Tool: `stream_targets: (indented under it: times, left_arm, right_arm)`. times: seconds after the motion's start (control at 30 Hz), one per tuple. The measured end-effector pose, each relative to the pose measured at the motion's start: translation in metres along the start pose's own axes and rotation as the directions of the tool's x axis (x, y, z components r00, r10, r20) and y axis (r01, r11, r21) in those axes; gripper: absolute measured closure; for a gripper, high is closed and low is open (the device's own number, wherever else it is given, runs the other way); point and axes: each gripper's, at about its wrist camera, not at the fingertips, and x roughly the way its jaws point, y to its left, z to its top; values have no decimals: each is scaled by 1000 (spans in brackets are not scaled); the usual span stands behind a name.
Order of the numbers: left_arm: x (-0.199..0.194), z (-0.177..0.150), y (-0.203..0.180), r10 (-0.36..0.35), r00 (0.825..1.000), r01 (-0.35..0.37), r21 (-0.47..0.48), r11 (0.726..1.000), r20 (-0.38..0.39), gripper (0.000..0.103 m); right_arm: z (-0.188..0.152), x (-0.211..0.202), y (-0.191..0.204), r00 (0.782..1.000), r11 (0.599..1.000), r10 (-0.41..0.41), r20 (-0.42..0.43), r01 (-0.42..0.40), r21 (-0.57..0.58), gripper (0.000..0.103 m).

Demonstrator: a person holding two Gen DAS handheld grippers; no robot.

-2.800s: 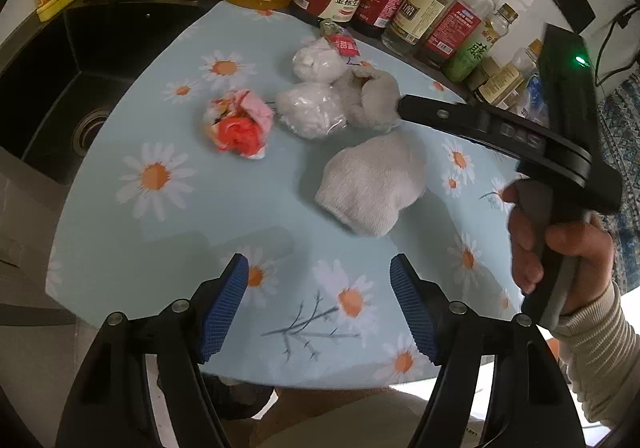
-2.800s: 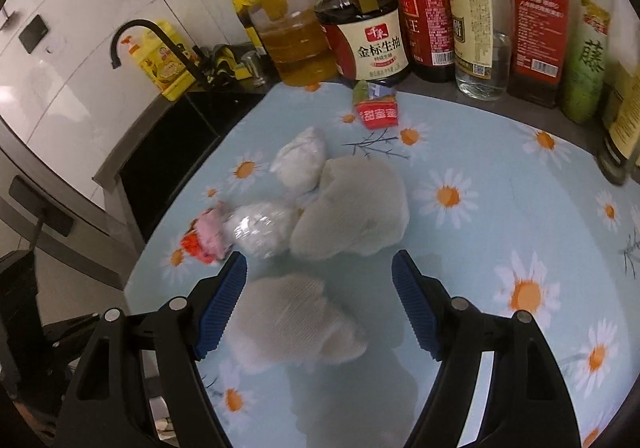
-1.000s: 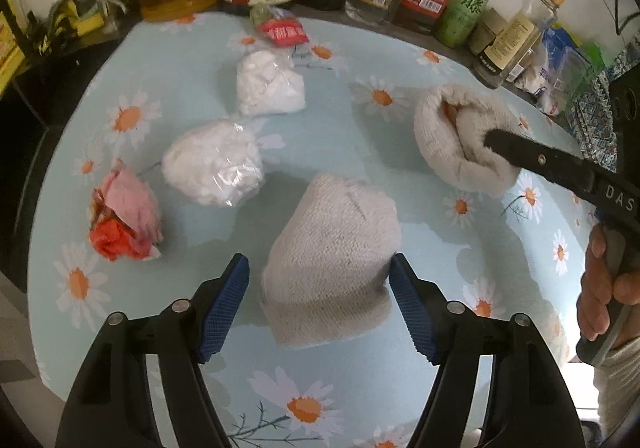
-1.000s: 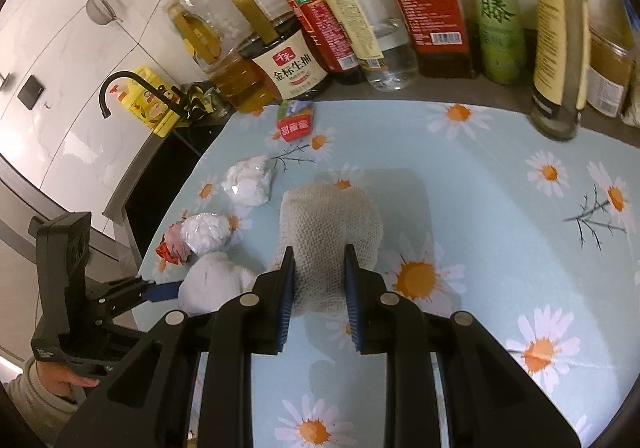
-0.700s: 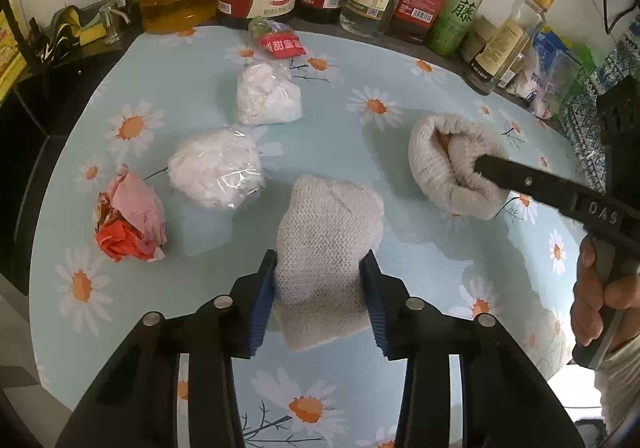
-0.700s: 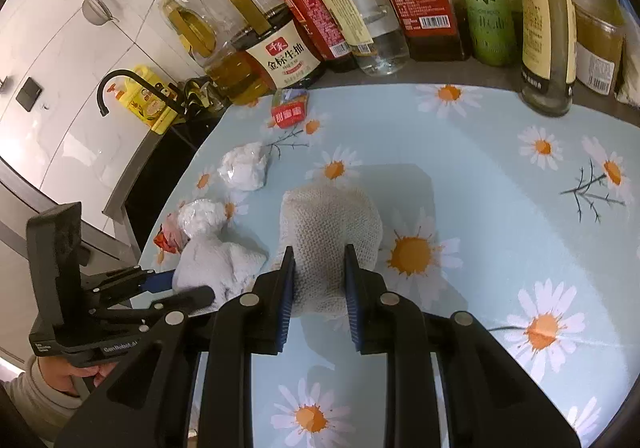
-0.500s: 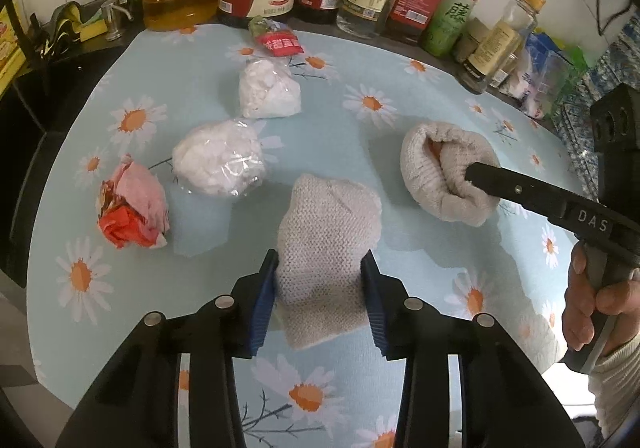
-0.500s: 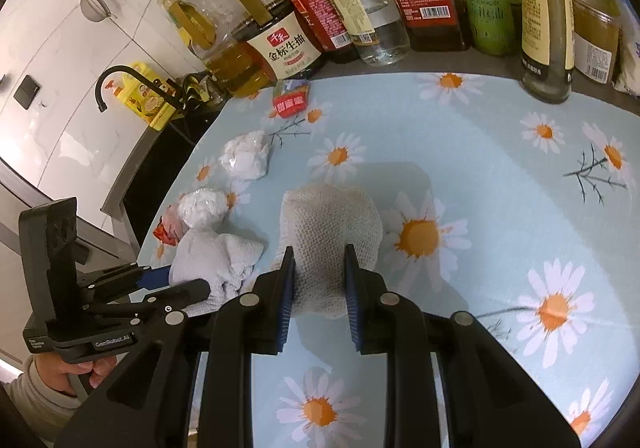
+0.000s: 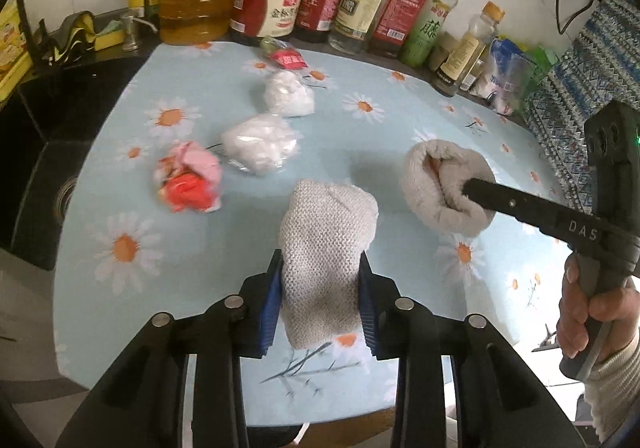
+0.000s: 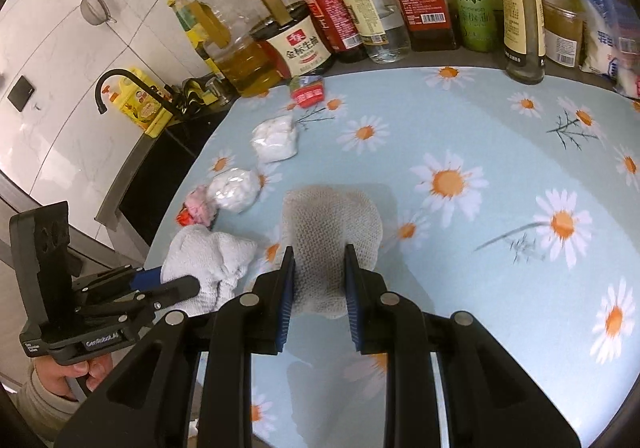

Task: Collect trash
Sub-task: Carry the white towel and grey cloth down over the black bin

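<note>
With my left gripper (image 9: pixel 320 290) & right gripper (image 10: pixel 319 280) each clamped on a grey knitted cloth (image 9: pixel 326 248) (just off the daisy-print table (image 9: pixel 400 136)), three crumpled wrapper wads (image 9: pixel 260 146) remain uncollected.

Desk under daisy-print cloth (image 9: pixel 192 288). Back edge: row of sauce and oil bottles (image 9: pixel 268 4). Black sink (image 9: pixel 36 152) at left; black faucet (image 10: pixel 120 82); strainer (image 10: pixel 95 10) on tiled wall.

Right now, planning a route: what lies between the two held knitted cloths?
Only bare daisy tablecloth, seen in the left wrist view.
</note>
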Motion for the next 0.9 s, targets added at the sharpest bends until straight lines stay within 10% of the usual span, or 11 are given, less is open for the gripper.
stream_targets:
  times: [0.9]
  left_arm:
    - [-100, -89, 79, -141, 987, 139, 25, 990, 79, 71]
  right_arm:
    - [-106, -3, 143, 1000, 1000, 5, -2, -5, -16, 78]
